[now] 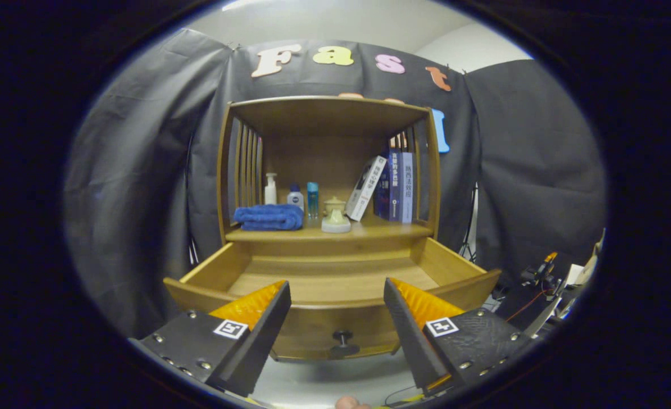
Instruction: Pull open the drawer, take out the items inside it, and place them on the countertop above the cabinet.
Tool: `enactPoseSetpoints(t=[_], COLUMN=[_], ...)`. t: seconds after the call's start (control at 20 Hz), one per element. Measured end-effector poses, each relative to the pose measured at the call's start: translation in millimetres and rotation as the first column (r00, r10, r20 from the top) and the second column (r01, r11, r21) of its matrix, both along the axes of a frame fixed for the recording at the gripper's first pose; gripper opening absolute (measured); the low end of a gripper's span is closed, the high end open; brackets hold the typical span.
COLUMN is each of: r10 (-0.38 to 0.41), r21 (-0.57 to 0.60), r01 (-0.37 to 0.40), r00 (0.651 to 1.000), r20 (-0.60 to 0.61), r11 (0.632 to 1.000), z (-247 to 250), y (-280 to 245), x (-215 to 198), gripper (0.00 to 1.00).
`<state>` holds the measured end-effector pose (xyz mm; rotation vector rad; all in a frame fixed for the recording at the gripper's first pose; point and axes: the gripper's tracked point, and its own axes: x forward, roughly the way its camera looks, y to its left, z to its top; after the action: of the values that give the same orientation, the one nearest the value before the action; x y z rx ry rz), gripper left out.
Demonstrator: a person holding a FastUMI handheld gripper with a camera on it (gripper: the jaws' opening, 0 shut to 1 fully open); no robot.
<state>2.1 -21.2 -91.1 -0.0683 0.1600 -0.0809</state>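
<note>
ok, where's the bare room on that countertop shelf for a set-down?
Best patch: the countertop front right, between the ceramic jar and the books. Left is crowded: blue towel with bottles behind. The open drawer shows bare floor. Gripper open, holding nothing.

Chinese titles run down the spines of the books (393, 184), too small to read.
</note>
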Motion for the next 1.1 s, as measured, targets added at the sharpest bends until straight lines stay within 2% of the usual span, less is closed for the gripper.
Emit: enactPoseSetpoints(t=[0.45, 0.9, 1.1], r10=[0.012, -0.01, 0.046], r21=[-0.034, 0.025, 0.05], r01=[-0.014, 0.014, -0.04], r00=[0.998, 0.991, 0.992], r20=[-0.056, -0.134, -0.118], r11=[0.999, 1.0, 0.998], z=[-64, -104, -112], y=[-1, -14, -6], x=[-8, 21, 29], gripper=[0.98, 0.98, 0.96])
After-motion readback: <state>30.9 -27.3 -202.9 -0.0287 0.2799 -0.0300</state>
